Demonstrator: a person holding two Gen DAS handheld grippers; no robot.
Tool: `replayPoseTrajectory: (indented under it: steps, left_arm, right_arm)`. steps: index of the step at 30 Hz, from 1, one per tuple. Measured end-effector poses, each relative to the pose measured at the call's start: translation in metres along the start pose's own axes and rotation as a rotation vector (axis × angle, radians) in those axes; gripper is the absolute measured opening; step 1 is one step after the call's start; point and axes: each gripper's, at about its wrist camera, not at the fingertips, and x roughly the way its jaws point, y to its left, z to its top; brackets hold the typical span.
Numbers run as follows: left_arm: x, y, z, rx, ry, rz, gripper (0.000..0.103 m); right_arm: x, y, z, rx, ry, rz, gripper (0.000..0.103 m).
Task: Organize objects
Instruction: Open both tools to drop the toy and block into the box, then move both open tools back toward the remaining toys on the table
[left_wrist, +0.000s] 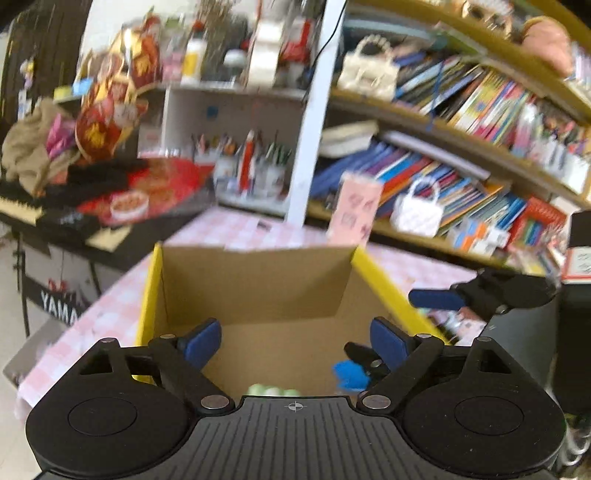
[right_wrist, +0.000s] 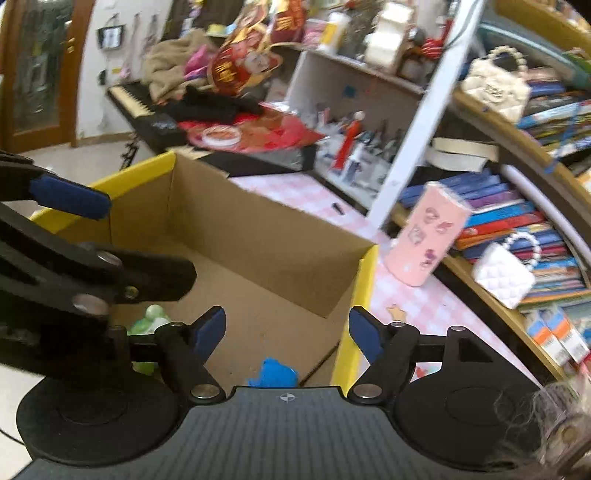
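Fingers of the left gripper (left_wrist: 295, 341) and right gripper (right_wrist: 286, 330) stand released, nothing between the pads. A blue toy (right_wrist: 275, 373) and green toy (right_wrist: 149, 321) lie in the cardboard box (right_wrist: 258, 236) at 6 o'clock. Judged: drop step complete; next, fetch the pink cup (right_wrist: 424, 240) at 2 o'clock. Both grippers tilt downward over the box.

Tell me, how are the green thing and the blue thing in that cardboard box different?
The green object is pale and rounded, while the blue object is vivid blue with a ragged outline. The green one lies toward the left of the cardboard box, partly hidden behind the left gripper; the blue one lies nearer the yellow right wall, just below the right gripper. Both rest loose on the box floor, held by neither gripper; both are too blurred to identify.
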Motion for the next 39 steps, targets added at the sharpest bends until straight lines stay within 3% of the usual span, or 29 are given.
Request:
replayPoseTrajectory:
  steps: [4,11,20,29,39]
  left_arm:
    - [-0.031,-0.005,0.001,0.001,-0.057,-0.011,0.09]
    - [-0.076,-0.001,-0.023,-0.065,-0.062,0.016,0.09]
    - [-0.099,0.008,-0.07,-0.132,0.055,0.043,0.09]
    - [-0.123,0.001,-0.105,-0.138,0.082,0.089,0.09]
    - [-0.134,-0.019,-0.135,-0.066,0.182,0.029,0.09]
  right_arm:
    - [-0.032,0.004,-0.004,0.042,-0.041,-0.051,0.072]
    - [-0.087,0.036,-0.032,0.12,-0.064,-0.15,0.074]
    - [-0.128,0.066,-0.085,0.296,0.077,-0.139,0.073]
    - [-0.154,0.088,-0.113,0.305,0.114,-0.174,0.074]
    - [-0.17,0.098,-0.144,0.398,0.188,-0.162,0.076]
